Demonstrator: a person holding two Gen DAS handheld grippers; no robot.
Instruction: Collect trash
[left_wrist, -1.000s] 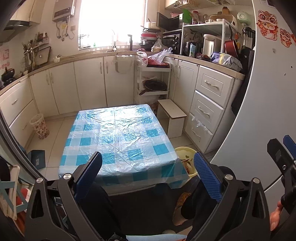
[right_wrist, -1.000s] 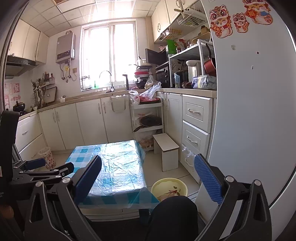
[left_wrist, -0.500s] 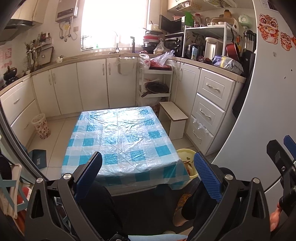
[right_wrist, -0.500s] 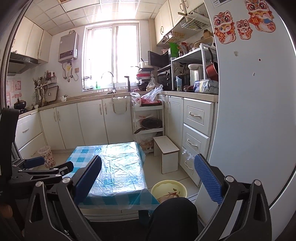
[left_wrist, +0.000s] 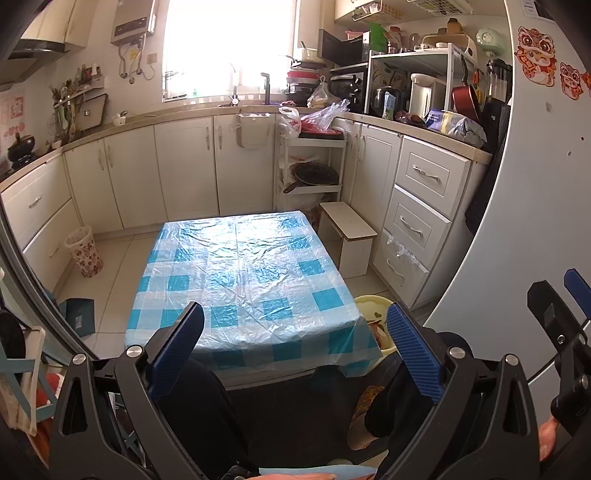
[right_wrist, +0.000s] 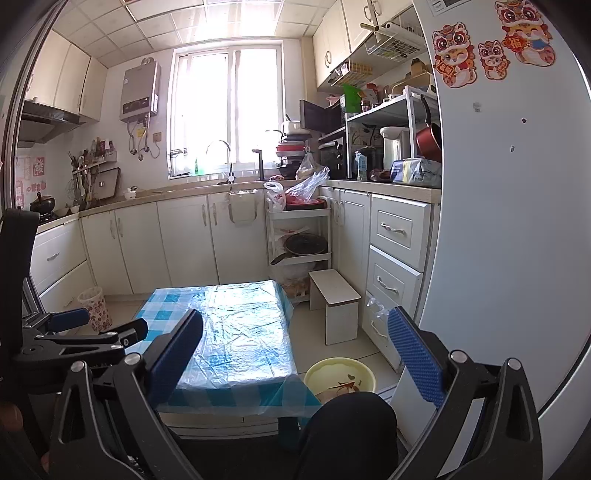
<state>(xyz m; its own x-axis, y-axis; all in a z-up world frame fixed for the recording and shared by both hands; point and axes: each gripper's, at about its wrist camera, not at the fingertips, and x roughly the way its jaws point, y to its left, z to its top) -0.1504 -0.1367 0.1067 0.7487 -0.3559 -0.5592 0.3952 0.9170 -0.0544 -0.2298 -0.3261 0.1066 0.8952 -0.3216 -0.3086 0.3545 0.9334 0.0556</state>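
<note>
A low table (left_wrist: 243, 269) with a blue-and-white checked plastic cover stands in the kitchen; it also shows in the right wrist view (right_wrist: 236, 332). No trash shows on its top. A yellow basin (right_wrist: 341, 378) holding scraps sits on the floor at the table's near right corner, partly seen in the left wrist view (left_wrist: 373, 314). My left gripper (left_wrist: 295, 354) is open and empty, held above my knees before the table. My right gripper (right_wrist: 295, 354) is open and empty, further right, near the fridge.
A patterned wastebasket (left_wrist: 84, 251) stands on the floor at the left by the cabinets. A small white stool (left_wrist: 349, 236) is right of the table. The white fridge (right_wrist: 517, 221) fills the right side. A cart with pans (left_wrist: 312, 166) stands behind.
Both wrist views have tilted slightly upward, so the table sits lower in frame. Both grippers stay open and empty.
</note>
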